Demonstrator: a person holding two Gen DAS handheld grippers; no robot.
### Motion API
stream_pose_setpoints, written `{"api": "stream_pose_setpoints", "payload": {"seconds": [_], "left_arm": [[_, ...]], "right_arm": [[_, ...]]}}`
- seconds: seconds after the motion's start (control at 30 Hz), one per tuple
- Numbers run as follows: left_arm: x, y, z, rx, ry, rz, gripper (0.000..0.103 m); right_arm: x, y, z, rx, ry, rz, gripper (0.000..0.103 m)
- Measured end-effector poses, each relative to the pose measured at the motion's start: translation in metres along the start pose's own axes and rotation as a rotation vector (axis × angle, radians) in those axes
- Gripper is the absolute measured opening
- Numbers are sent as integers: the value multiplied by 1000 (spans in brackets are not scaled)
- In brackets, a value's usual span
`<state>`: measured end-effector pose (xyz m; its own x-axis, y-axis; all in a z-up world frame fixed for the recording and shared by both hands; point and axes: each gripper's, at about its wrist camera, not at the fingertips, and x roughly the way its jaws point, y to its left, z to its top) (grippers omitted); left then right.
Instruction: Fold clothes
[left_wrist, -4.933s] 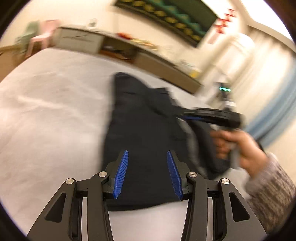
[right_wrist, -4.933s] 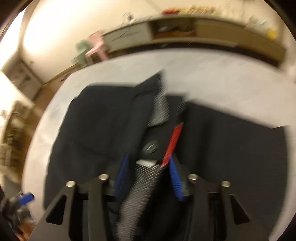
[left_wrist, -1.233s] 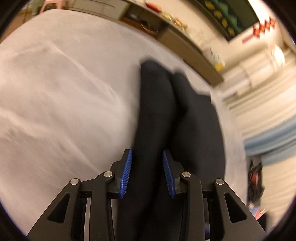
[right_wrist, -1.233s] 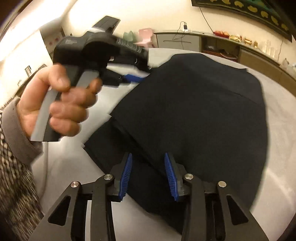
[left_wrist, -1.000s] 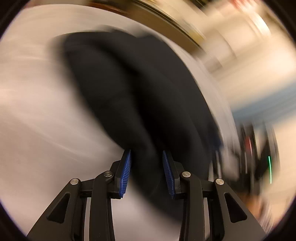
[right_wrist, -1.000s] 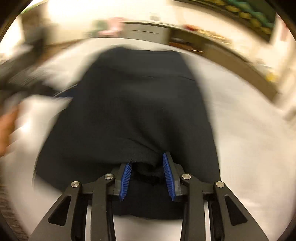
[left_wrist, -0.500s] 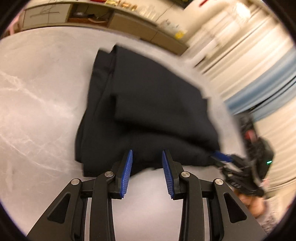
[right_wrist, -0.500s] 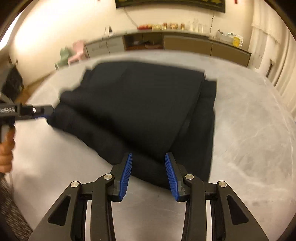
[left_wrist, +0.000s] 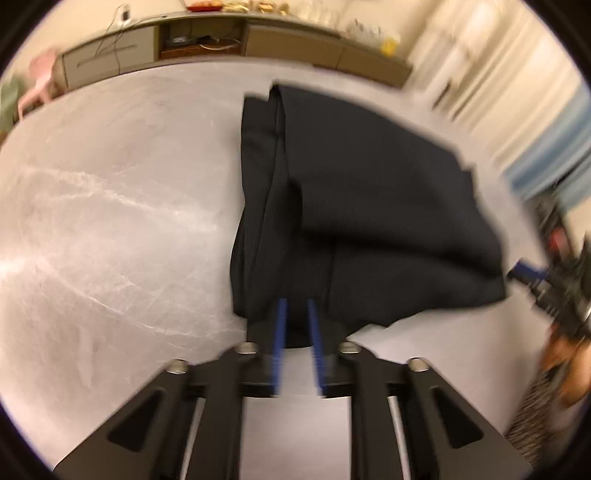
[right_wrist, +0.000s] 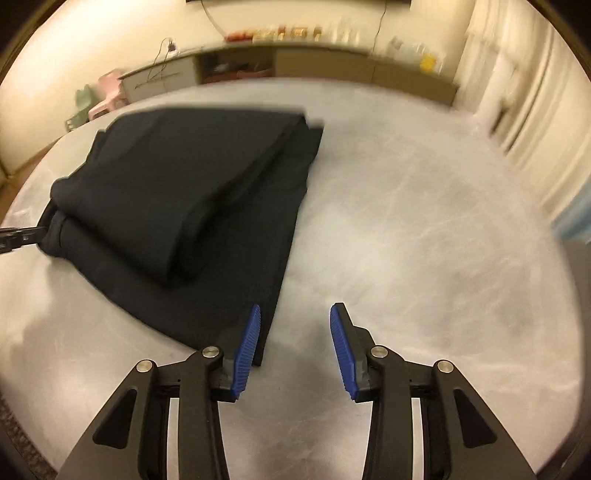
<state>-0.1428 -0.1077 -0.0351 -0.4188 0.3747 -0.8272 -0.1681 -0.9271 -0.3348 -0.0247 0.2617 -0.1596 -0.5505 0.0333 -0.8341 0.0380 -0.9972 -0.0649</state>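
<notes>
Grey marble-look tabletop (right_wrist: 406, 221) fills both views. Left hand-held gripper (left_wrist: 297, 314) is pinched narrow on the near edge of the folded dark garment (left_wrist: 351, 206). Right hand-held gripper (right_wrist: 294, 321) hangs wide, holding nothing, just beside the garment's corner.

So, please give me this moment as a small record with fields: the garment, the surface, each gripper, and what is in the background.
garment: dark navy folded cloth garment, in layers, upper fold lying over a wider lower layer
surface: pale grey marbled tabletop
left gripper: blue pads close together at the garment's near edge, cloth between them; picture blurred
right gripper: jaws wide apart, holding nothing, beside the garment's near corner
background: long low wooden cabinet along the wall, small items on top
</notes>
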Motion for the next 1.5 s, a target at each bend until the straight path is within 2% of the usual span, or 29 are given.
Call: {"api": "stream_pose_setpoints", "payload": {"seconds": [0.07, 0.13, 0.17, 0.23, 0.33, 0.4, 0.47, 0.53, 0.6, 0.63, 0.7, 0.73, 0.77, 0.83, 0.9, 1.0, 1.07, 1.17, 1.2, 1.27, 1.33, 1.47, 1.5], "left_arm": [[-5, -1, 6, -10, -16, -39, 27], [6, -5, 10, -1, 14, -44, 27], [13, -7, 11, 5, 35, -42, 27], [26, -8, 10, 9, 63, -31, 27], [35, -5, 8, 13, 79, -25, 27], [35, -2, 7, 7, 82, -34, 27], [35, -1, 9, 5, 85, -36, 27], [35, -2, 12, 4, 93, -34, 27], [29, 2, 16, -21, 75, -34, 28], [25, 5, 17, -38, 61, -34, 29], [17, 12, 20, -70, 34, -34, 29], [13, 15, 21, -87, 20, -34, 29], [9, 18, 23, -103, 6, -34, 29], [1, 24, 26, -136, -21, -35, 30], [-5, 28, 28, -164, -54, -74, 30], [4, 15, 25, -120, -49, -86, 40], [11, 6, 24, -90, -45, -93, 51], [20, -7, 22, -46, -40, -104, 54], [23, -11, 21, -31, -38, -108, 53], [29, -20, 20, -2, -35, -116, 50], [33, -21, 20, 1, -18, -109, 43], [40, -18, 22, -10, 23, -86, 40], [42, -18, 23, -13, 33, -80, 40]], "right_arm": [[-19, 33, 13, -80, -80, 49, 45], [-25, 70, 26, -171, -124, 91, 52], [-23, 90, 33, -224, -131, 113, 56], [-11, 132, 49, -333, -139, 146, 56], [26, 177, 63, -477, -123, 119, 56], [52, 183, 70, -523, -56, 124, 27], [53, 170, 84, -470, -27, 181, 14], [30, 147, 93, -387, -58, 248, 14], [7, 135, 88, -368, -83, 318, 14], [-3, 131, 83, -371, -85, 353, 19], [6, 139, 66, -460, -15, 386, 37], [11, 136, 60, -480, -2, 348, 42], [15, 131, 55, -480, 6, 322, 42], [13, 103, 51, -342, -16, 353, 43], [5, 71, 43, -149, -72, 385, 51], [5, 37, 15, 43, -86, 391, 54], [8, 35, 12, 62, -69, 412, 54], [13, 33, 7, 91, -45, 444, 53], [15, 33, 5, 101, -36, 455, 52], [18, 31, 2, 121, -20, 476, 3], [20, 30, -1, 136, -1, 491, 3], [20, 35, -15, 62, 70, 338, 2], [19, 36, -16, 59, 58, 323, 2]]}}
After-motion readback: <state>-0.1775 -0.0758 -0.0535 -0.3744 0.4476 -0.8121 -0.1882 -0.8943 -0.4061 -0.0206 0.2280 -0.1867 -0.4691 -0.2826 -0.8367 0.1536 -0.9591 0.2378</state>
